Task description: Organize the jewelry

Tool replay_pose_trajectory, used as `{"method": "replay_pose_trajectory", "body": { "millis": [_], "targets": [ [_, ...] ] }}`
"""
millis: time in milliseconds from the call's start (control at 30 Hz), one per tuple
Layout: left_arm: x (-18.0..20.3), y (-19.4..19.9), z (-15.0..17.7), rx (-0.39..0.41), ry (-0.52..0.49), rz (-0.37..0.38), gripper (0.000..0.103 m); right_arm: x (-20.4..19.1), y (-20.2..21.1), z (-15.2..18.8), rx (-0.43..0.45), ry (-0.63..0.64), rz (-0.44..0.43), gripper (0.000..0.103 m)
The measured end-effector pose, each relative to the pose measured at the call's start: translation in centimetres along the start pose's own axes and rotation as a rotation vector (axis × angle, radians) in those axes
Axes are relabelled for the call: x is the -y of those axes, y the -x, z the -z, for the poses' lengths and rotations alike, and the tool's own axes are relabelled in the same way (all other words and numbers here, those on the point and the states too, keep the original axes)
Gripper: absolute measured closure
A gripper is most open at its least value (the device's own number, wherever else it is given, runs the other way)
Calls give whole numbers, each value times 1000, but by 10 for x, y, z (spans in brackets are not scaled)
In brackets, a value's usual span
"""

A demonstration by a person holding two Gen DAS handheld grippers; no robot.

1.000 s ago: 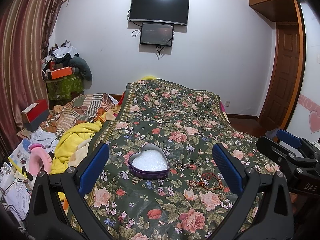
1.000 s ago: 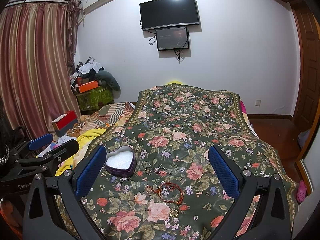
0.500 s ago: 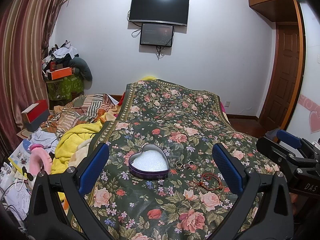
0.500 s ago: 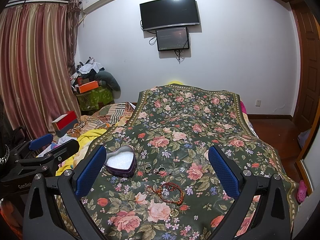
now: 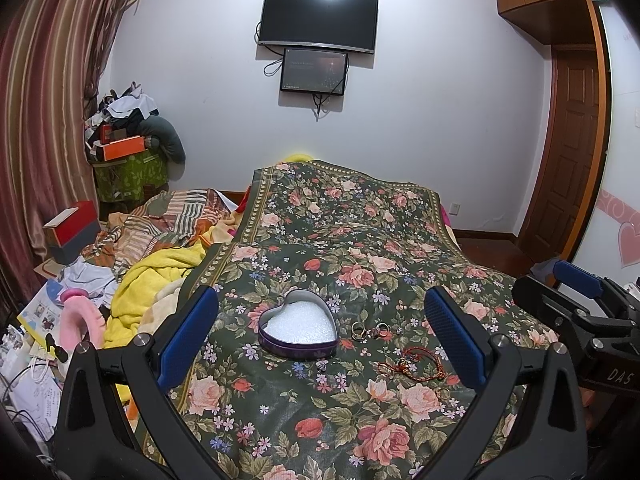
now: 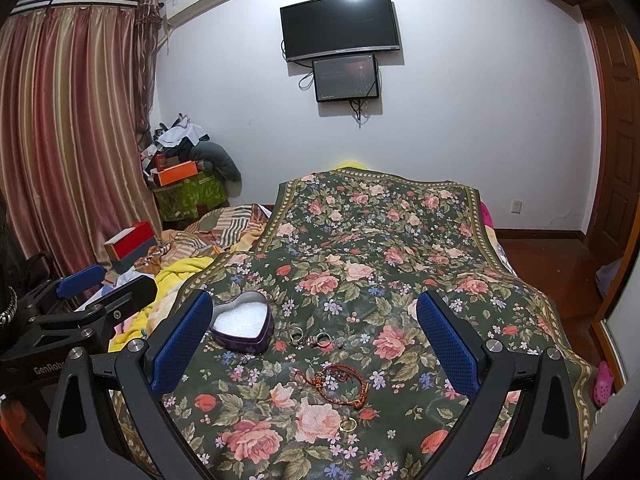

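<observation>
A purple heart-shaped tin (image 5: 297,330) (image 6: 243,328) with white foam inside sits open on the floral bedspread (image 5: 344,240). Right of it lie silver rings (image 5: 370,330) (image 6: 310,337). Nearer lies a red cord bracelet (image 5: 412,368) (image 6: 336,384), and a gold ring (image 6: 348,424) lies nearest. My left gripper (image 5: 320,340) is open and empty, held above the bed short of the tin. My right gripper (image 6: 312,344) is open and empty, above the bracelet and rings. Each gripper shows at the edge of the other's view.
Yellow and striped blankets (image 5: 160,264) pile at the bed's left. Boxes and clutter (image 5: 72,232) sit by the curtain. A TV (image 5: 318,20) hangs on the far wall. A wooden door (image 5: 572,140) is at right.
</observation>
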State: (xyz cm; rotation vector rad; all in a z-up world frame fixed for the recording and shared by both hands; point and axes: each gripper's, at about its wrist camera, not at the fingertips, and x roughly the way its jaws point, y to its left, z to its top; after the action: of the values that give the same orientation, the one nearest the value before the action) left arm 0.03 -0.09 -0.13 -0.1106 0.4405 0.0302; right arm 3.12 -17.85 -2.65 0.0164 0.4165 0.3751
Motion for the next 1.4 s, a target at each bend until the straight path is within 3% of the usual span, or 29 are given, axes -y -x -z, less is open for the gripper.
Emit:
{"method": "replay_pose_trajectory", "body": {
  "millis": [200,433,800,1067,1200,1400],
  "targets": [
    [-1,-1,0,-15,-15,-6,0,8,-5,5,-31,8,26,2],
    [-6,-21,9,-91,-17,-13,0,25,-22,24,-114,10,54,2],
    [-10,-69,51,-285,-82,-38,0,49,-53,59,-301,-37,28,2],
    [-11,-92,81,-406,-110,2,0,47,-71,84,-401,15,34,2],
    [-12,-102,87,-439,-103,14,0,51,-81,94,-458,4,18,12],
    [-16,-117,92,-482,-67,58,17,52,-85,99,-475,9,2,22]
  ]
}}
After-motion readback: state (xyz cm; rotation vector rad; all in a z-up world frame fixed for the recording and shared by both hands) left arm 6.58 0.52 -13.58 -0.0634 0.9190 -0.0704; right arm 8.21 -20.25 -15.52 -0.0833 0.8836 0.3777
